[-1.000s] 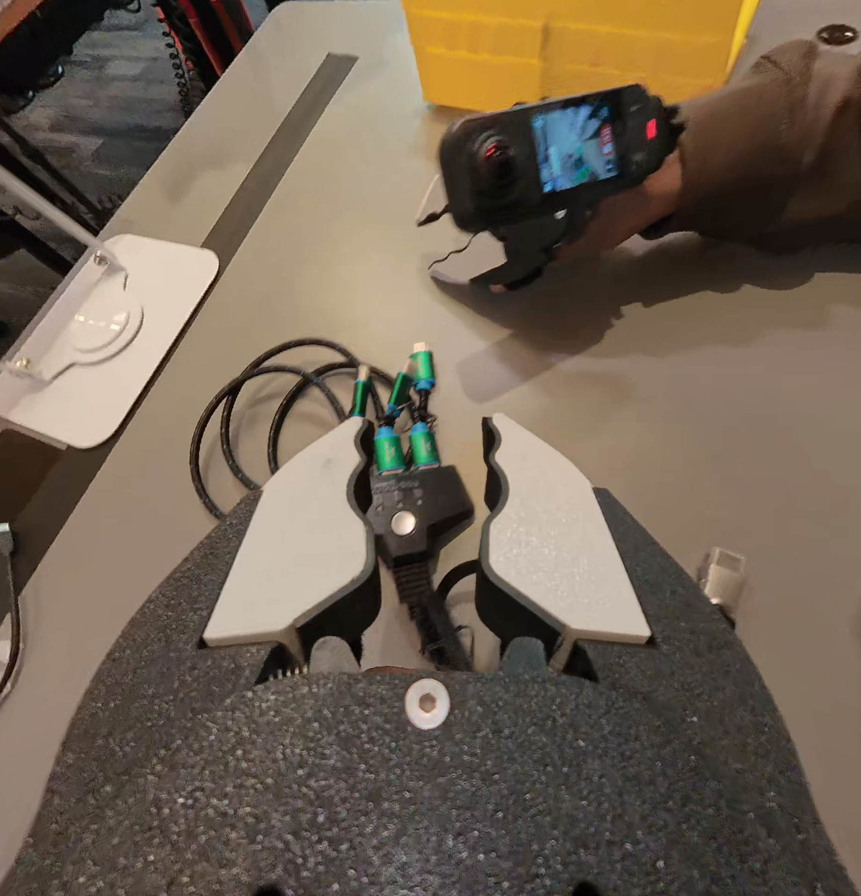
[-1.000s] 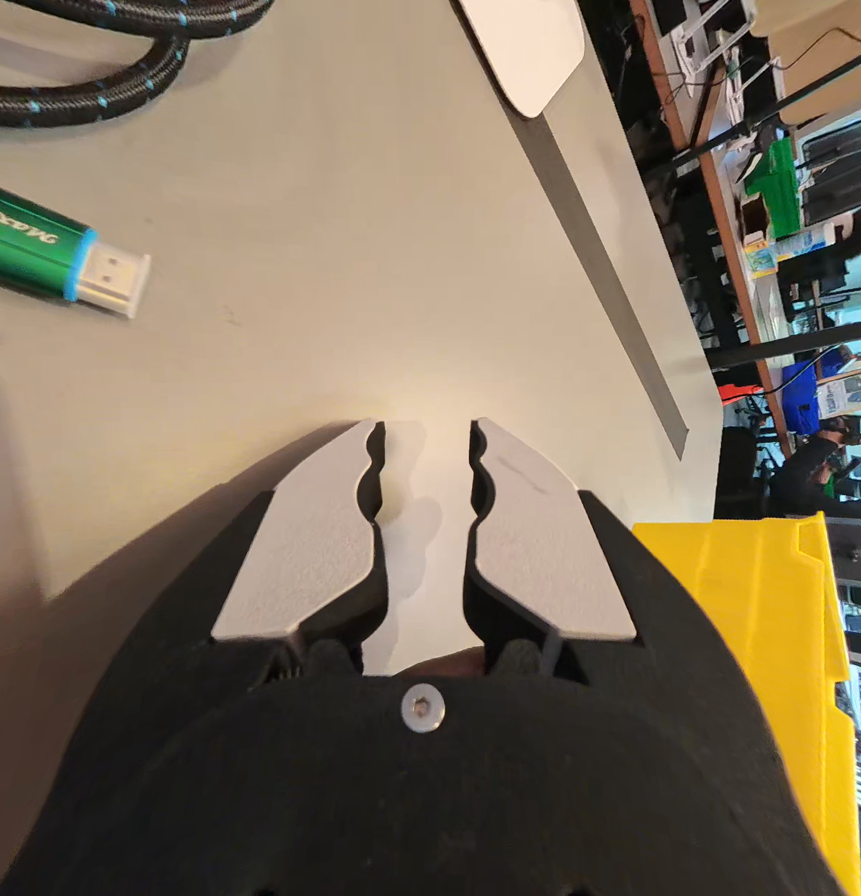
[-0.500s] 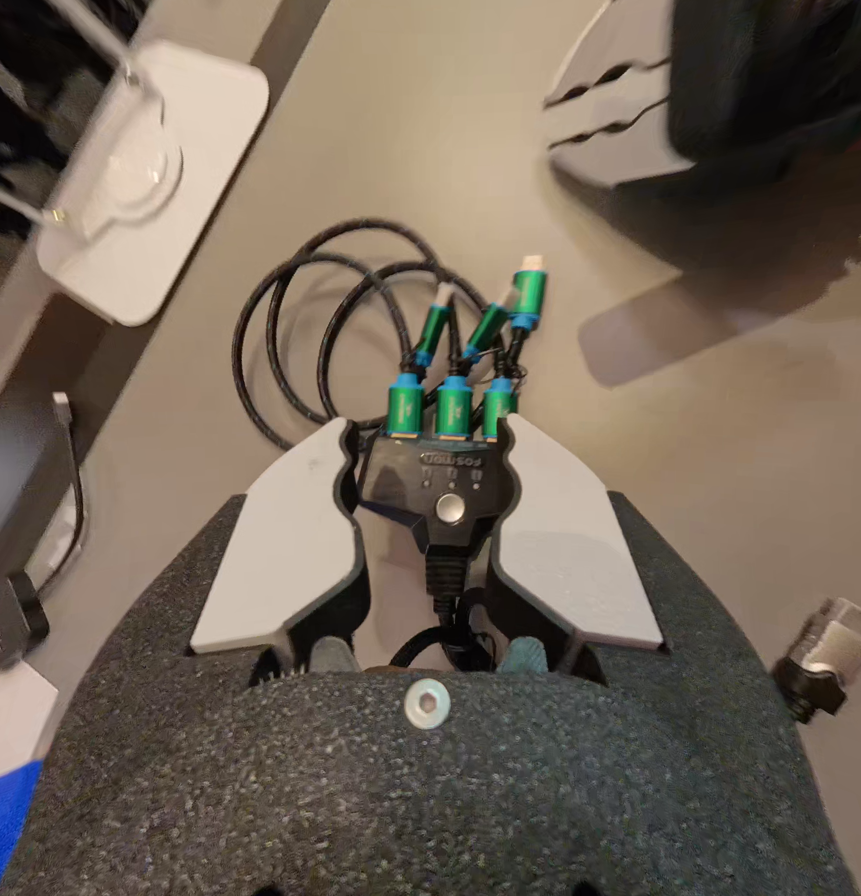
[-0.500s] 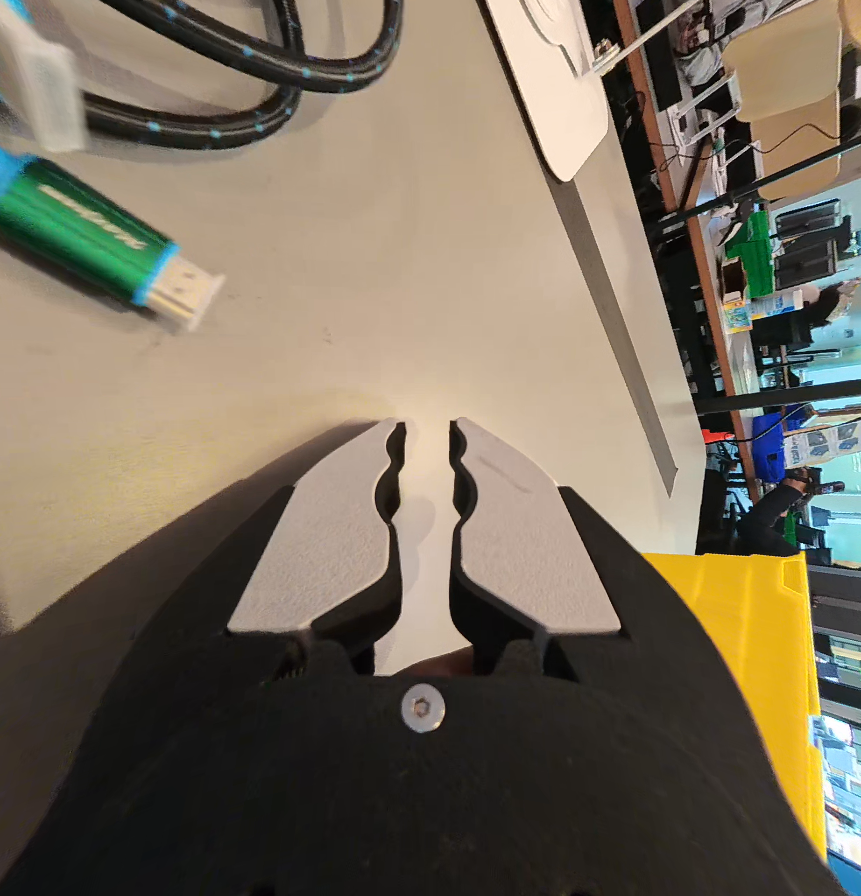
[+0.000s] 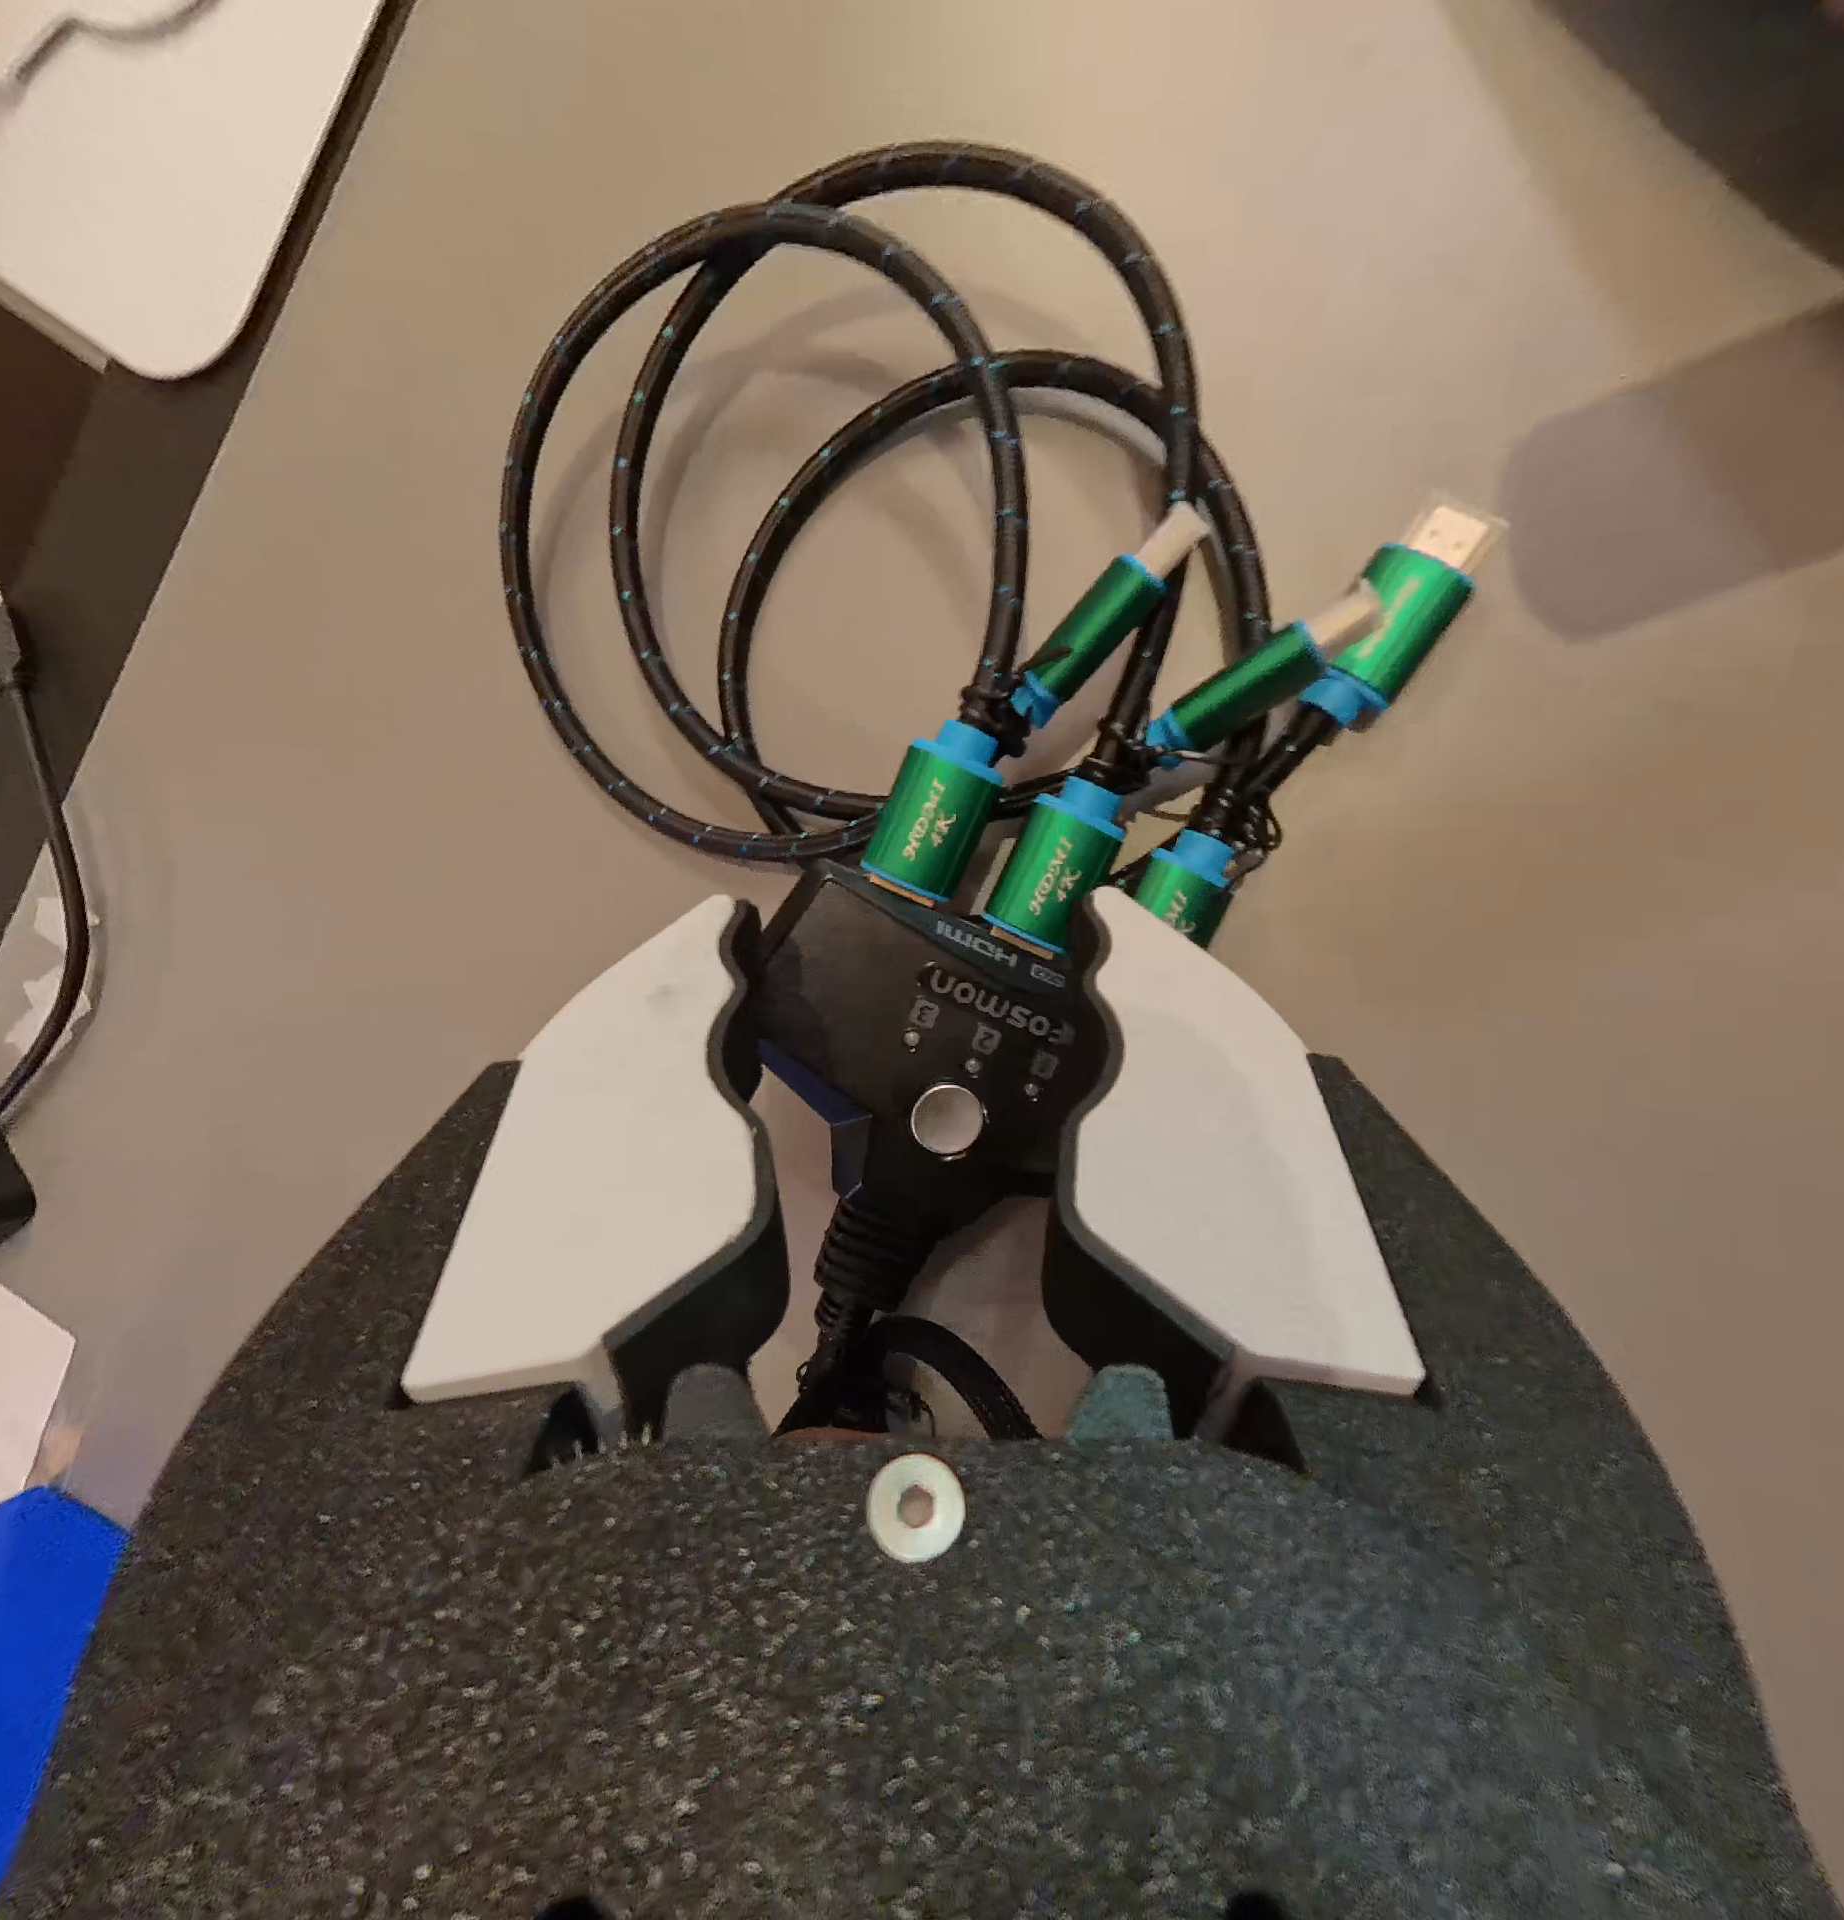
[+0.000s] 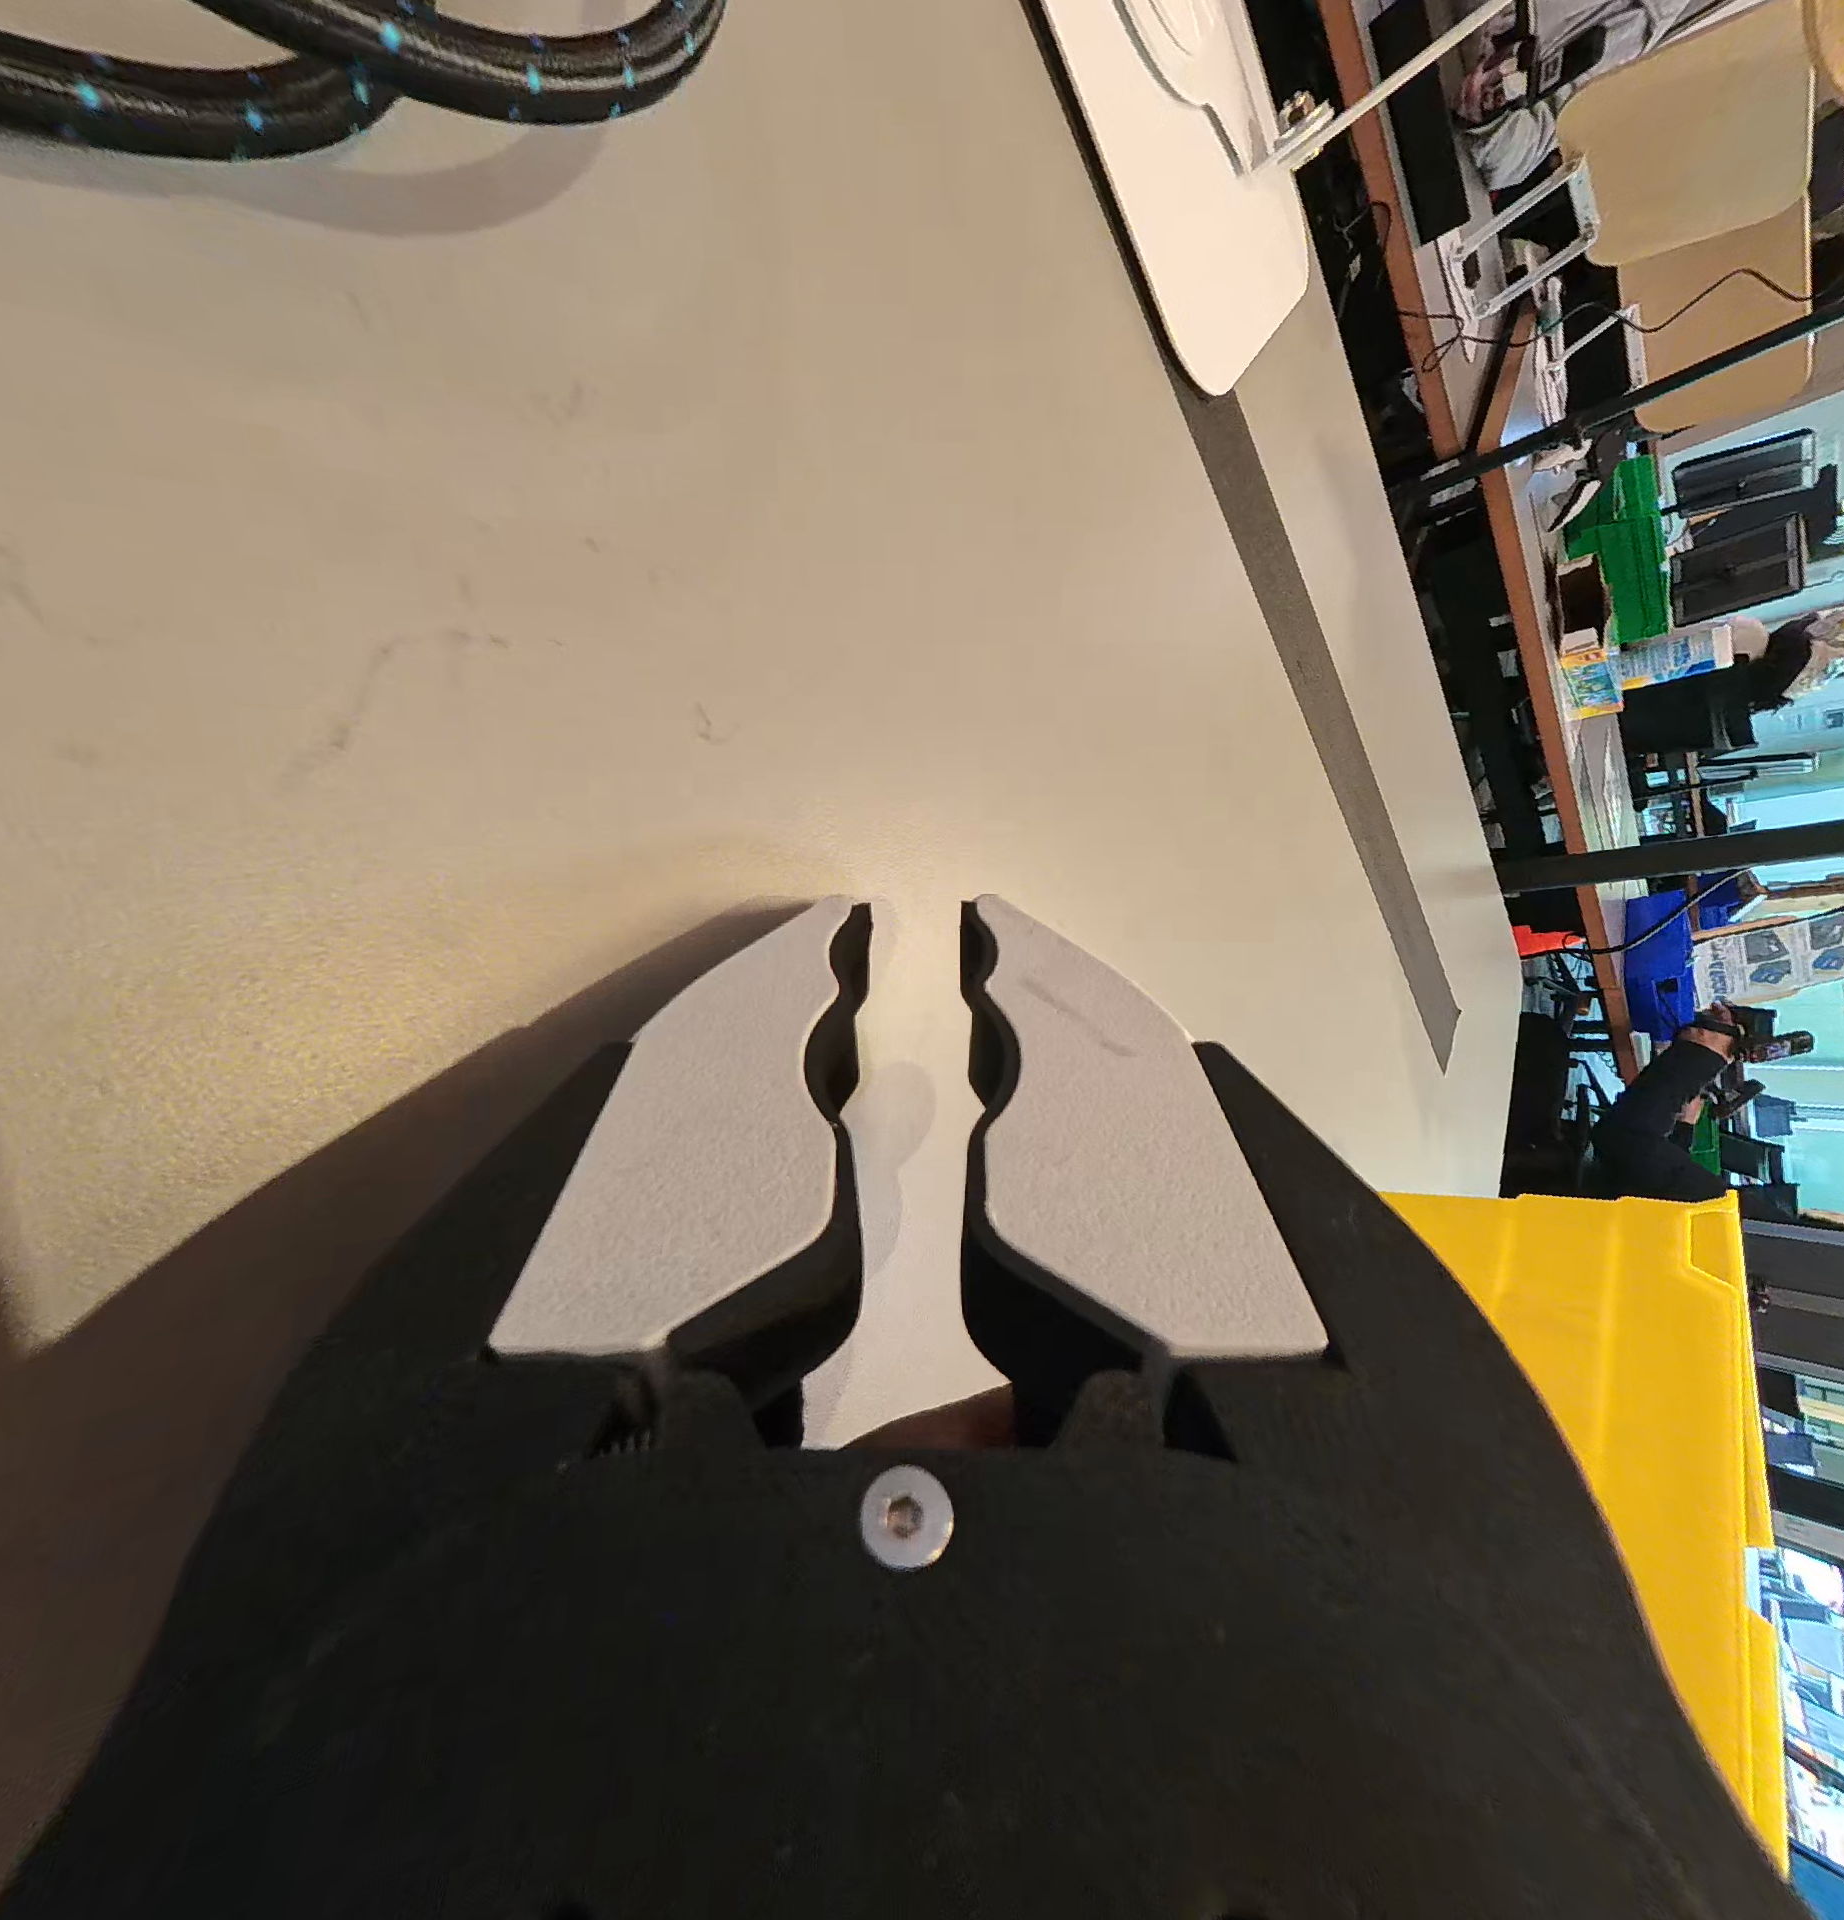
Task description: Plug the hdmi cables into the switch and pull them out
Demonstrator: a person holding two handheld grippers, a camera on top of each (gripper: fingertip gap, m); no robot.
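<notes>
In the left wrist view my left gripper (image 5: 918,914) is shut on a black switch box (image 5: 949,1049) with a round silver button. Both pads touch its sides and the box sits tilted between them. Three green plugs (image 5: 933,821) are in its far edge. Their black braided cables (image 5: 627,499) loop on the grey table beyond, and loose green plugs (image 5: 1411,613) lie to the right. In the right wrist view my right gripper (image 6: 916,914) hovers over bare table with a narrow gap and nothing between its fingers. The braided cables (image 6: 326,83) lie at the top left of that view.
A white base plate (image 5: 118,177) sits at the table's far left and also shows in the right wrist view (image 6: 1188,177). A yellow bin (image 6: 1583,1455) stands beside the right gripper. A dark strip (image 6: 1313,675) runs along the table. A blue object (image 5: 24,1662) and a black cable (image 5: 45,831) lie at the left. The grippers' ends are close to 25 centimeters from one another.
My left gripper moved forward around the switch box, its jaws widened to the box's sides, and the box now sits tilted. My right gripper's jaws narrowed on air and swung away from the loose green plug.
</notes>
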